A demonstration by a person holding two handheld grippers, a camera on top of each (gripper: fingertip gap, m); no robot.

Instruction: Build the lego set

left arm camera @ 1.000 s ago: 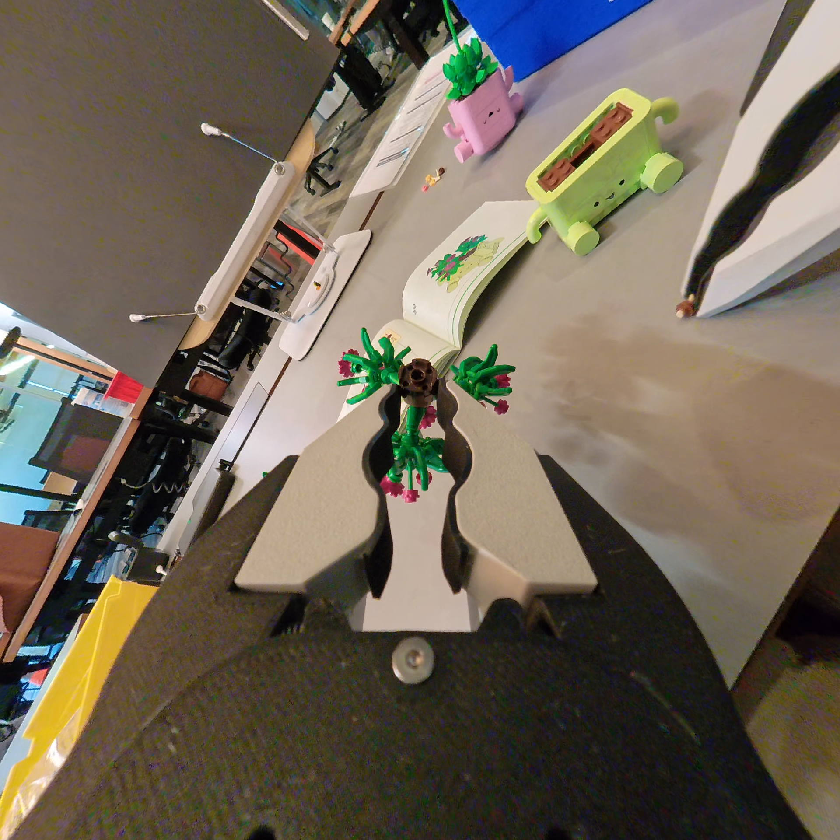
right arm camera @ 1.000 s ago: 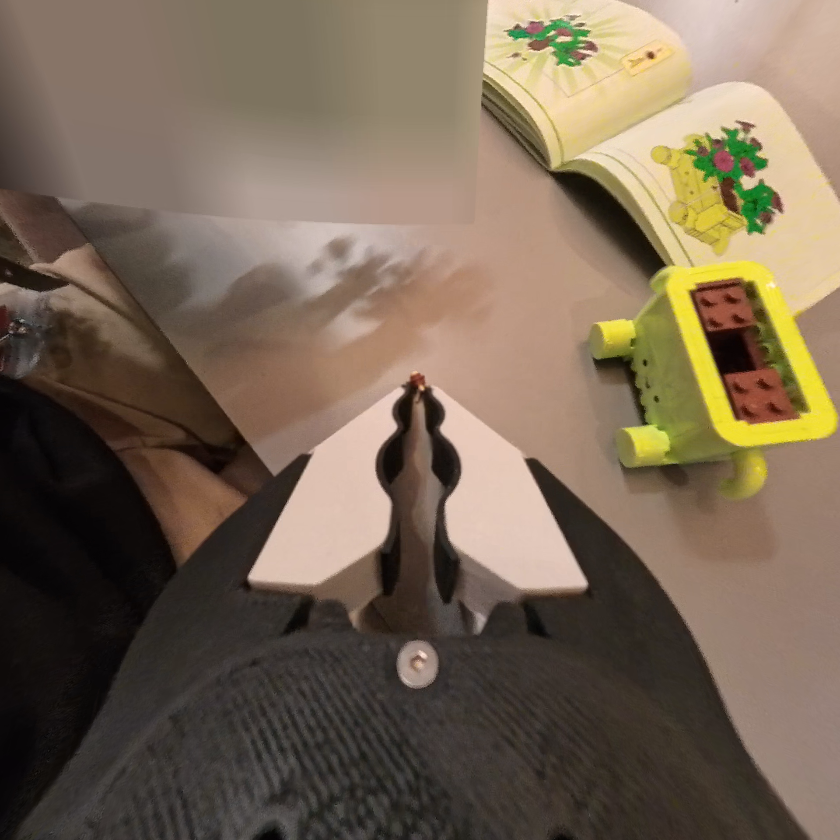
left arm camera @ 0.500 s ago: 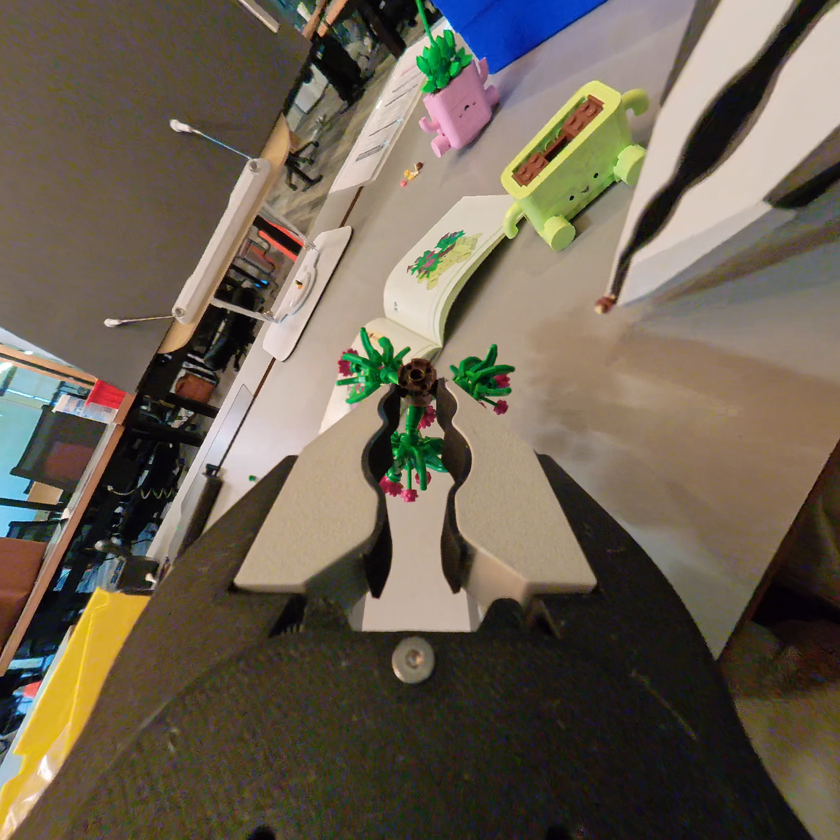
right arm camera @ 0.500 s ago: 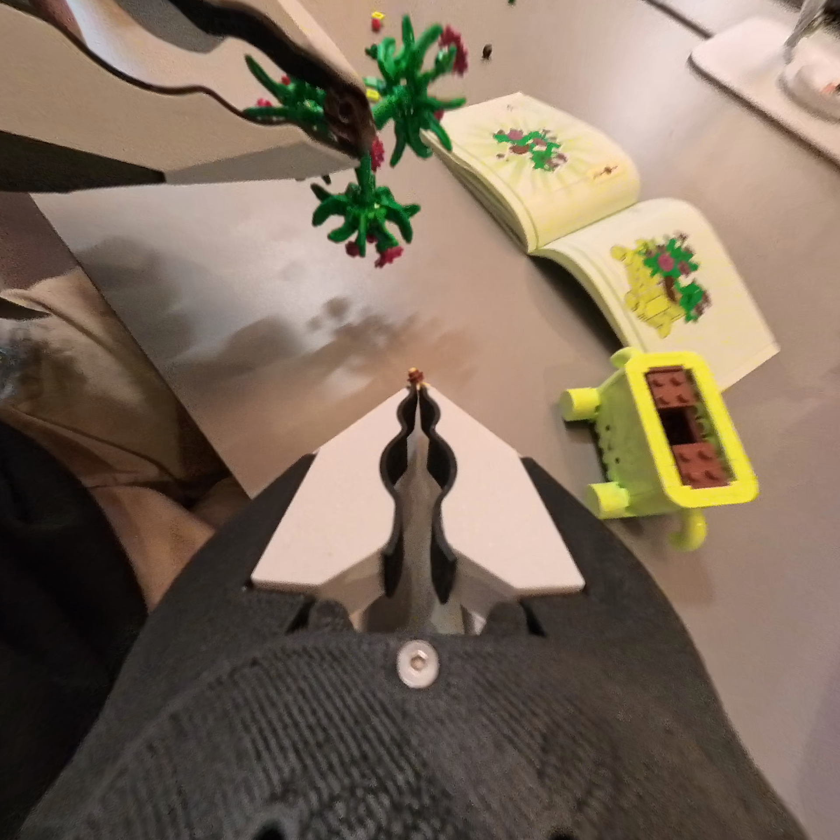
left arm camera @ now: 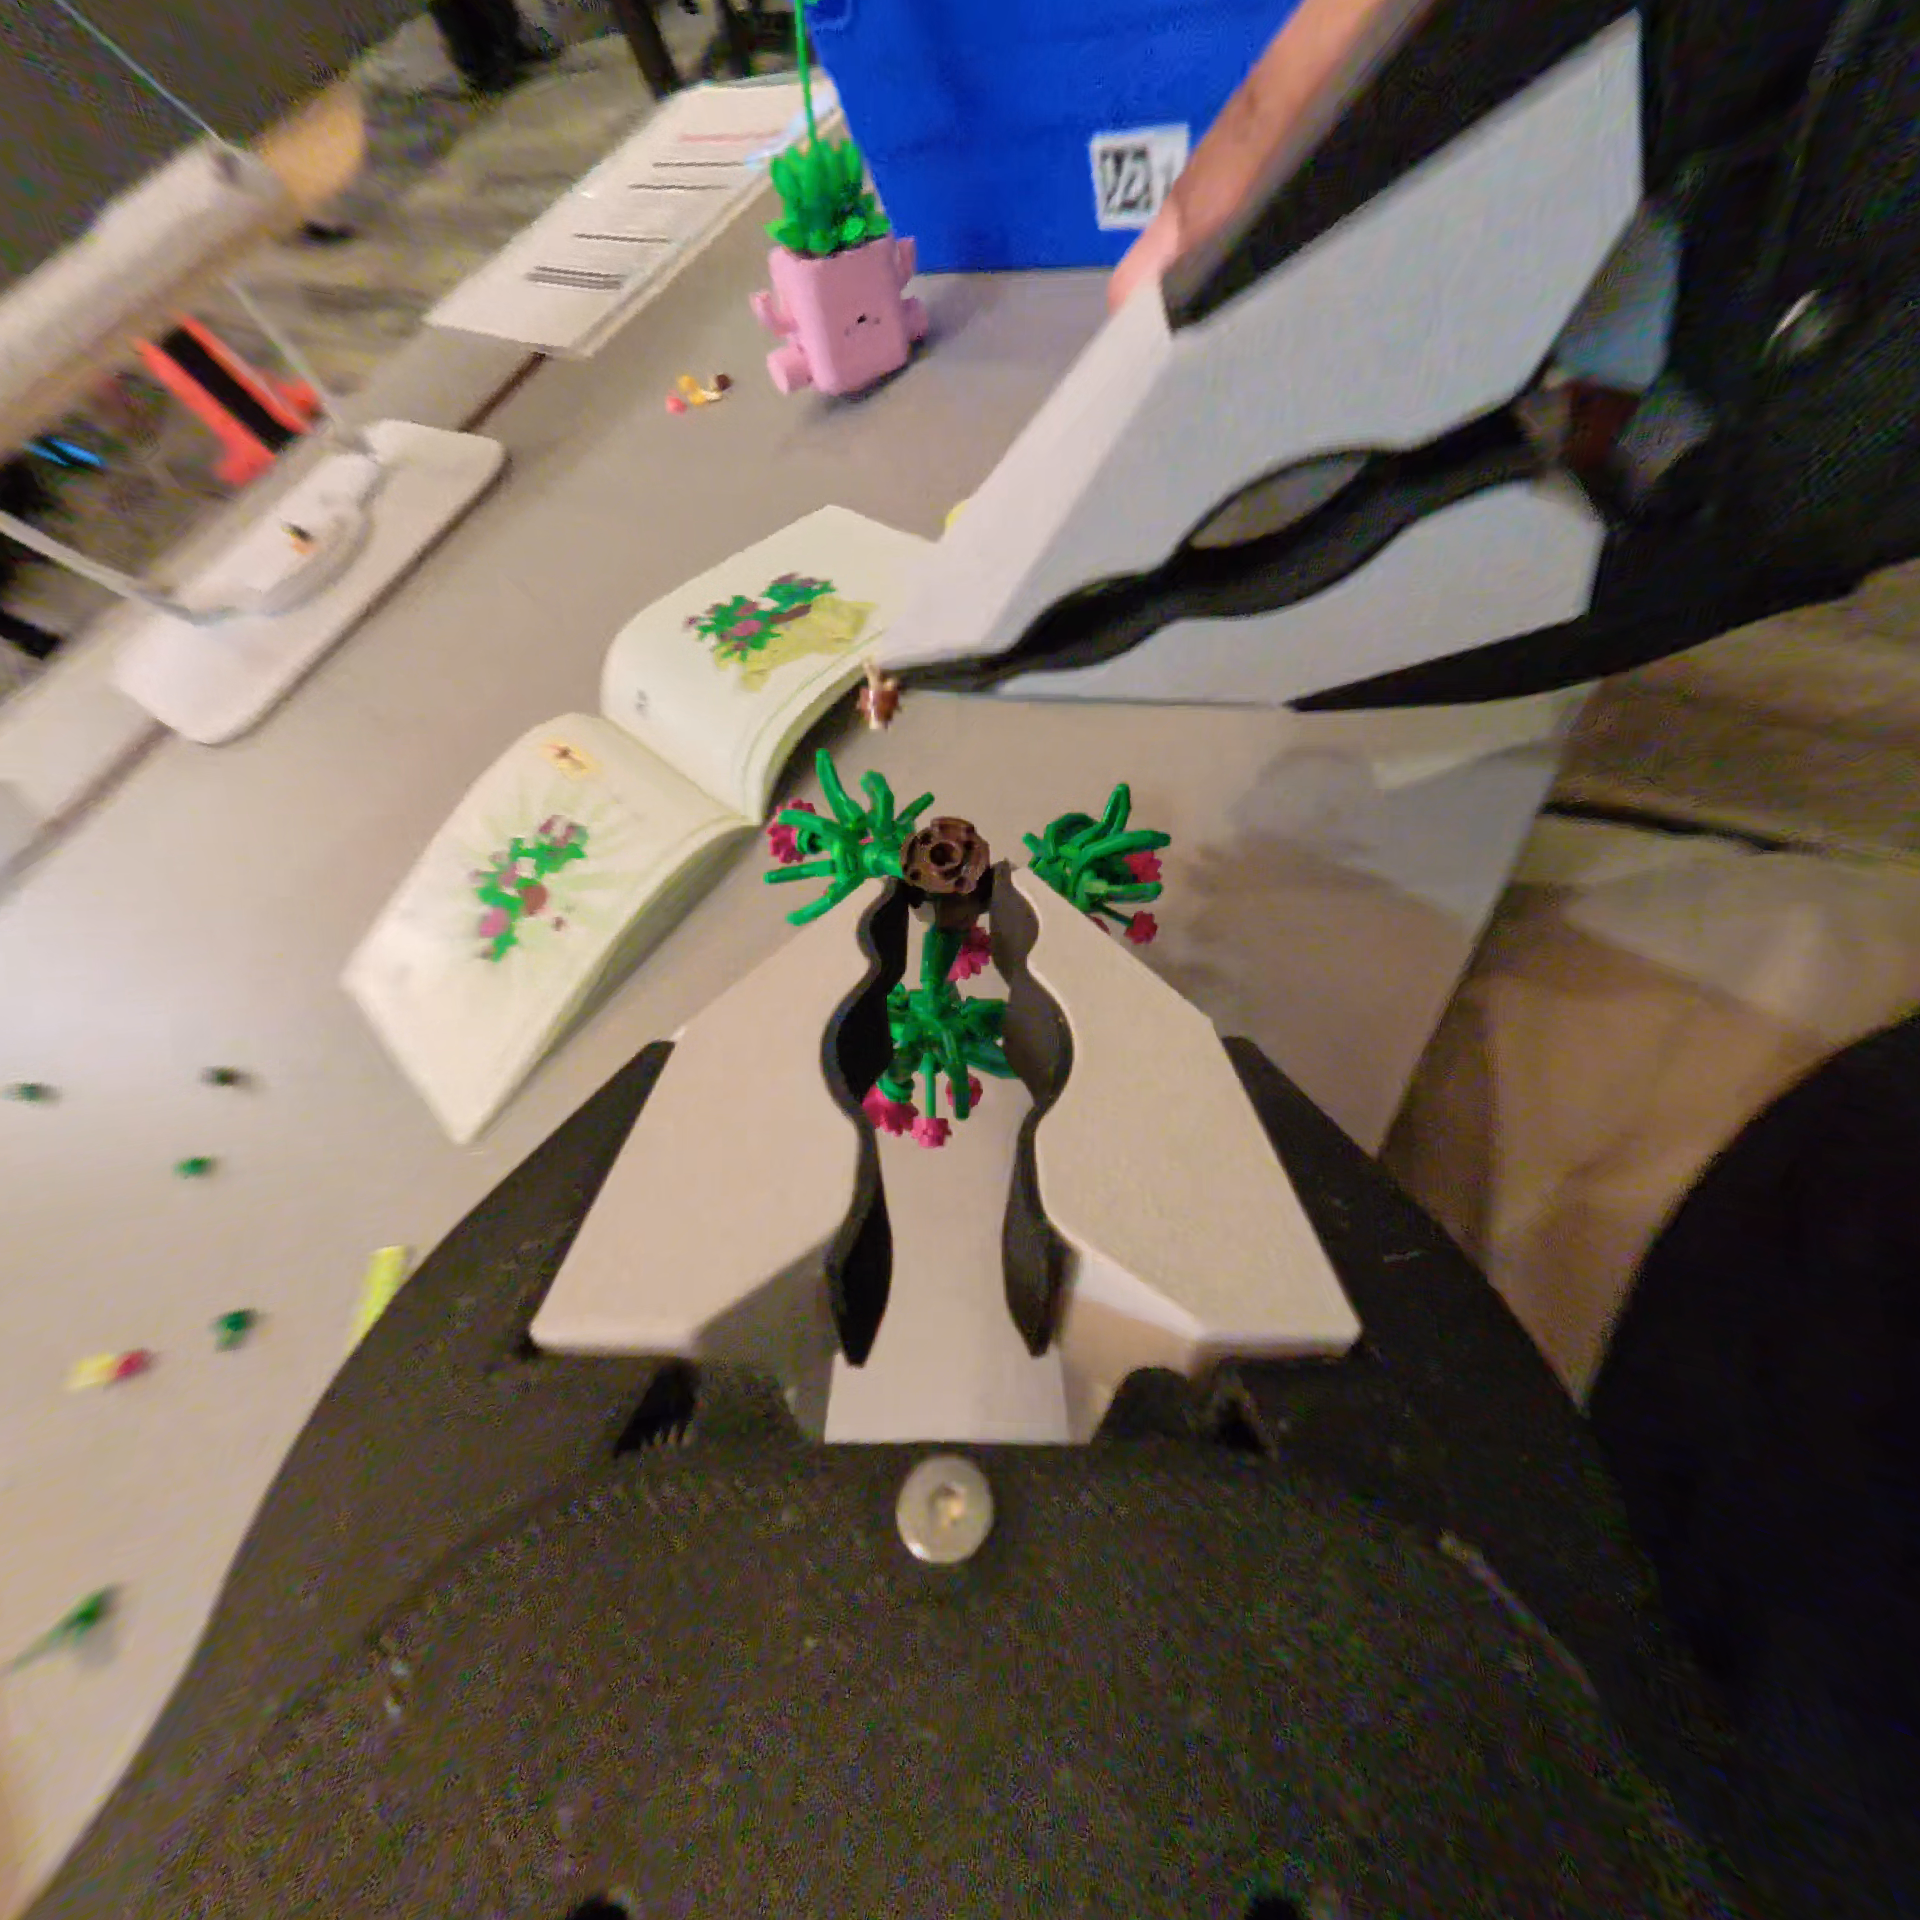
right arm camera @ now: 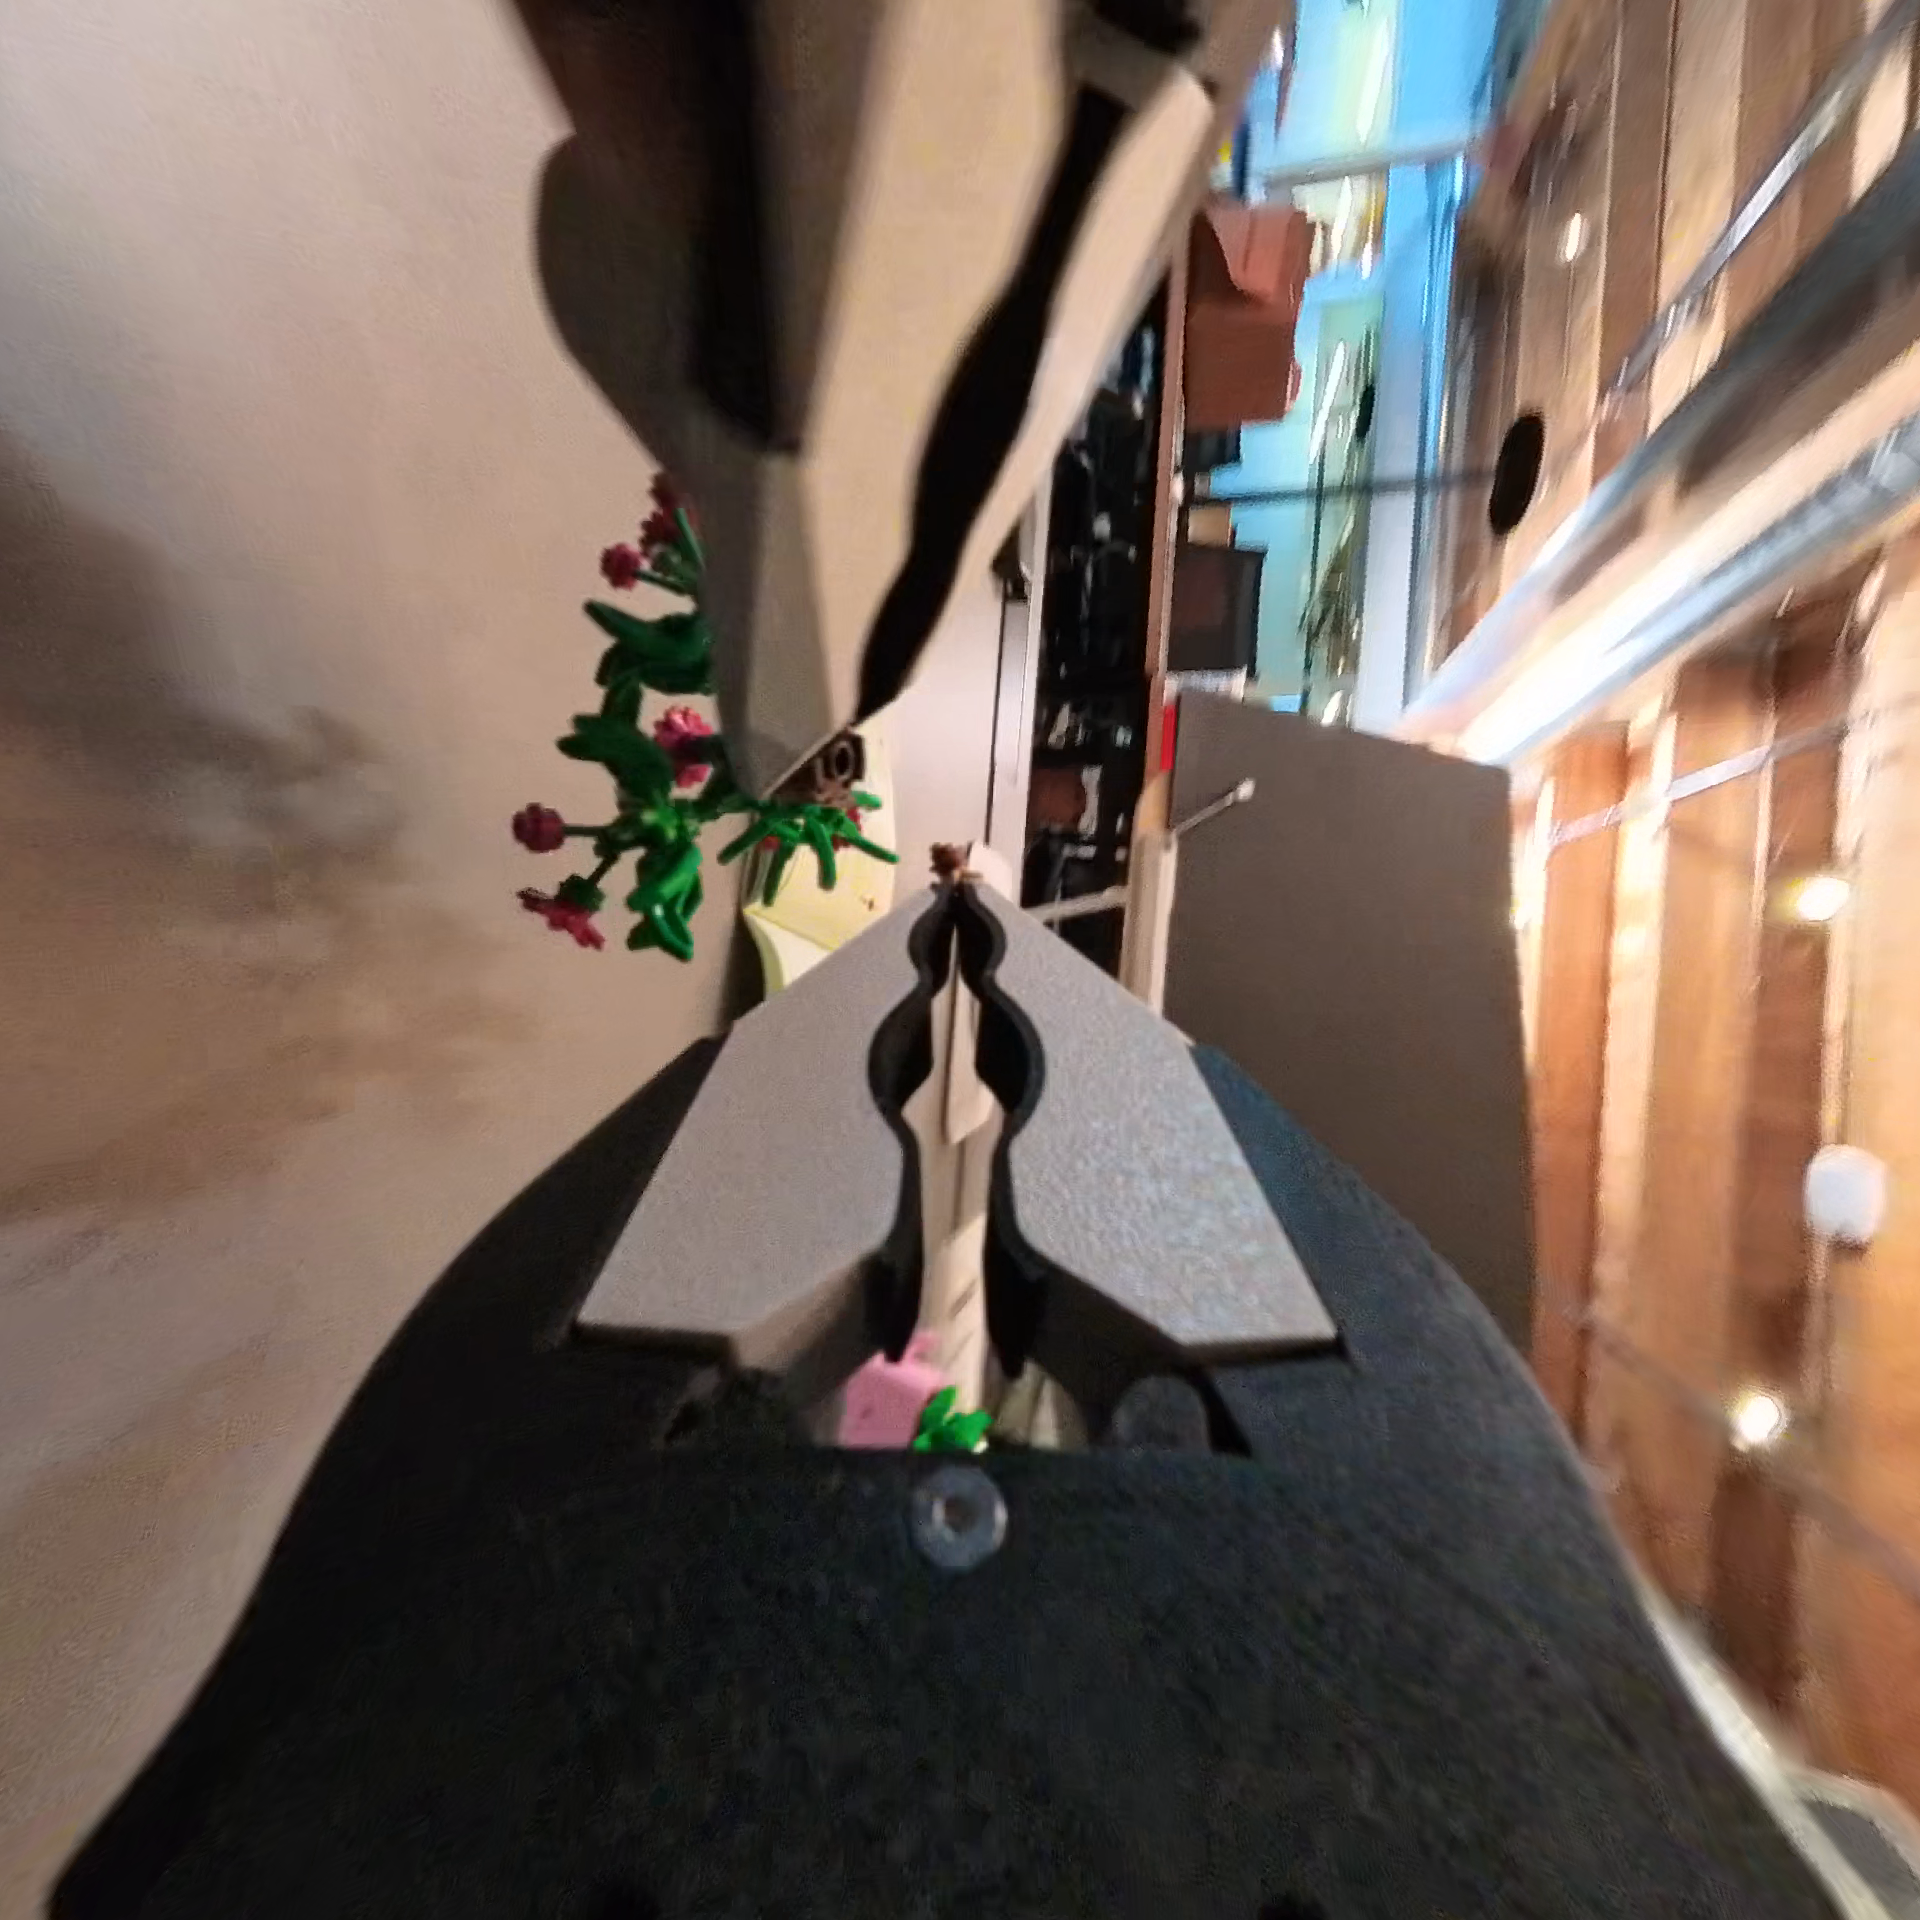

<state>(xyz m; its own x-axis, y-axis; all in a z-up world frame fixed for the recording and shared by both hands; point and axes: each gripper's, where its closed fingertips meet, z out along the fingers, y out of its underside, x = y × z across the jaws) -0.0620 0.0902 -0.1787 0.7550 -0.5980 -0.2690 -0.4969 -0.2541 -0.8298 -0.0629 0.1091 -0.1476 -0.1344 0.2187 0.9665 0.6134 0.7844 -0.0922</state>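
Observation:
My left gripper (left arm camera: 943,883) is shut on a Lego plant assembly (left arm camera: 940,857): a round brown piece with green leafy stems and magenta flowers, held above the grey table (left arm camera: 260,935). My right gripper (right arm camera: 954,883) is shut on a tiny brown piece (right arm camera: 948,858). In the left wrist view the right gripper (left arm camera: 881,686) reaches in from the upper right, its tiny brown piece (left arm camera: 879,704) just above the plant. In the right wrist view the left gripper (right arm camera: 821,758) comes from above with the plant (right arm camera: 665,821) at its tip, close to my right fingertips.
An open instruction booklet (left arm camera: 582,831) lies on the table behind the plant. A pink Lego pot with a green plant (left arm camera: 836,301) stands farther back before a blue box (left arm camera: 1018,114). Small loose pieces (left arm camera: 197,1164) lie at the left. A white stand base (left arm camera: 312,582) sits at the far left. My two grippers' fingertips are within a few centimetres of each other.
My right gripper has swung up and turned sideways, bringing its tiny brown piece close to the plant. The yellow-green Lego pot has left both views. My left gripper has tilted, still holding the plant.

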